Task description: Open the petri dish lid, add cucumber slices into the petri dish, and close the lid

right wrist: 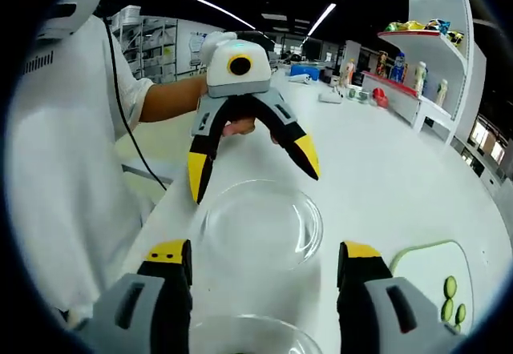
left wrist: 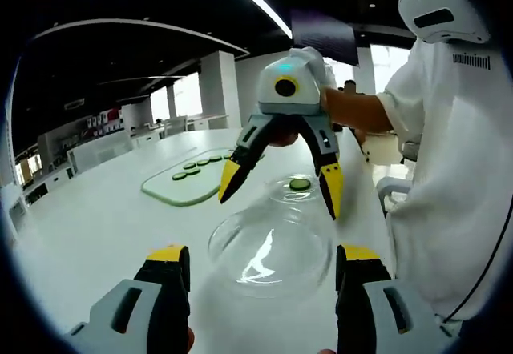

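Note:
A clear round lid (left wrist: pixel 271 246) lies on the white table just ahead of my left gripper (left wrist: pixel 264 254), which is open with nothing between its jaws. Beyond the lid sits the clear petri dish (left wrist: pixel 295 189) with one green cucumber slice (left wrist: pixel 300 183) in it. My right gripper (left wrist: pixel 280 198) hangs open just above that dish, holding nothing. In the right gripper view, my right gripper (right wrist: pixel 264 251) is open, the dish rim (right wrist: pixel 248 328) lies below it, the lid (right wrist: pixel 260 226) lies ahead, and the open left gripper (right wrist: pixel 252 179) faces me above the lid.
A pale green cutting board (left wrist: pixel 172 190) with several cucumber slices (left wrist: pixel 196 164) lies on the table; its corner (right wrist: pixel 417 270) is beside the right jaw. A person in white (left wrist: pixel 449 170) stands at the table edge. Shelves (right wrist: pixel 425 66) stand far off.

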`<state>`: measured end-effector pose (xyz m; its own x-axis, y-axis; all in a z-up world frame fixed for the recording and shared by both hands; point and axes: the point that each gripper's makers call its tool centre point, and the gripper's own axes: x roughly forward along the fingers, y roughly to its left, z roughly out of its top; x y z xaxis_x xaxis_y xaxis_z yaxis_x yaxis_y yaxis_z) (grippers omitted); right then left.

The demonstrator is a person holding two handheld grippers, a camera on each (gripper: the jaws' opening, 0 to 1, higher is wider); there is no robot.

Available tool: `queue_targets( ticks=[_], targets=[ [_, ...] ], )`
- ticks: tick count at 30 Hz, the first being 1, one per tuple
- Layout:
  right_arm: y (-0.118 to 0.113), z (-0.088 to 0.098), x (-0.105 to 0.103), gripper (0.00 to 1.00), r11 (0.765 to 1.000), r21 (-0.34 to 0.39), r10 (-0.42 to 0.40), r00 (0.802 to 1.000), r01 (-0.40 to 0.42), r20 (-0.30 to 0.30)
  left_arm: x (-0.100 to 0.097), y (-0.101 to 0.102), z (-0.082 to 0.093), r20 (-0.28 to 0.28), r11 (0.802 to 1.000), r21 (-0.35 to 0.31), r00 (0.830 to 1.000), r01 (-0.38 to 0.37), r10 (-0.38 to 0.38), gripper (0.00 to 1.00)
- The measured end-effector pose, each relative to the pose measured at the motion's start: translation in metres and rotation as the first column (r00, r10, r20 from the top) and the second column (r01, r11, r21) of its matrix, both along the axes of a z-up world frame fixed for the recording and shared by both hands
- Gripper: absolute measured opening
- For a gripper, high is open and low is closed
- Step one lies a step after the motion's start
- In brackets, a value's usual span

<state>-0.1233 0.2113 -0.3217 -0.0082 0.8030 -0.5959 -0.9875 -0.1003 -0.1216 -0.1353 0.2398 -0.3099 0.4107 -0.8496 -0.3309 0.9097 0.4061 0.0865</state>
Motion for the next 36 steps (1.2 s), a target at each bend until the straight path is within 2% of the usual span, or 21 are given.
queue_targets(
  ticks=[15,36],
  targets=[
    [0.006,-0.013,0.002,0.73,1.0,-0.019,0.006,1.0,-0.006,-0.026,0.004,-0.006,-0.015,-0.031,1.0,0.01,0.999,0.019,-0.019,0.74],
    [0.015,-0.019,-0.003,0.72,0.999,-0.034,0.037,0.998,-0.039,-0.052,0.003,-0.01,-0.02,-0.049,0.999,0.004,0.998,0.045,-0.045,0.73]
  ],
)
